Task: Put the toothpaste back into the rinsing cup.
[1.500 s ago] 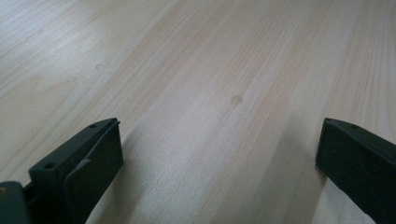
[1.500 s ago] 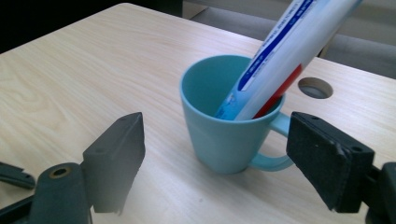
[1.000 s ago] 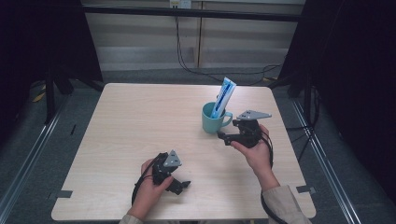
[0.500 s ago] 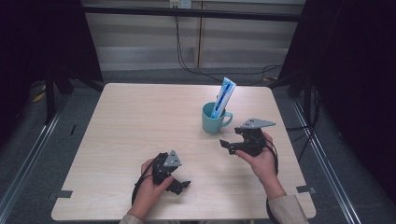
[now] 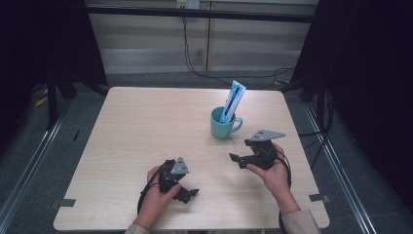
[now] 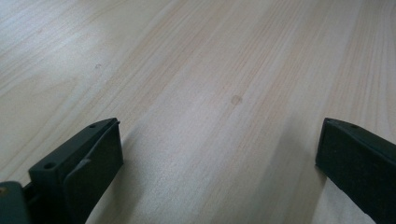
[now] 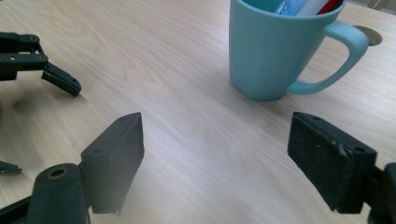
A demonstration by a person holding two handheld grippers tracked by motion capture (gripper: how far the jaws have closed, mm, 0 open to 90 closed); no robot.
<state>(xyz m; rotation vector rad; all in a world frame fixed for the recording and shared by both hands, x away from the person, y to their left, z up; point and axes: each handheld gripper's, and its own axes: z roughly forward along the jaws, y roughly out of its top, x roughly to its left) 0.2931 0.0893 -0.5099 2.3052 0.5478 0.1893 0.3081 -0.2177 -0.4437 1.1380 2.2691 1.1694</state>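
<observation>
- On the worktop [image 5: 146, 126], near its front edge, the left hand-held gripper [image 5: 191, 193] rests low, jaws spread wide, holding nothing.
- Further right, the right hand-held gripper [image 5: 234, 158] hovers with its 2 jaws equally wide apart and empty, just in front of the teal mug [image 5: 223, 125].
- That mug looks rigid, glazed and slippery; I'd take it by the wall or handle.
- Leaning inside it, the toothpaste tube [image 5: 232, 100] seems light and squashy; grip the flat upper end. Its lower part is hidden by the mug.
</observation>
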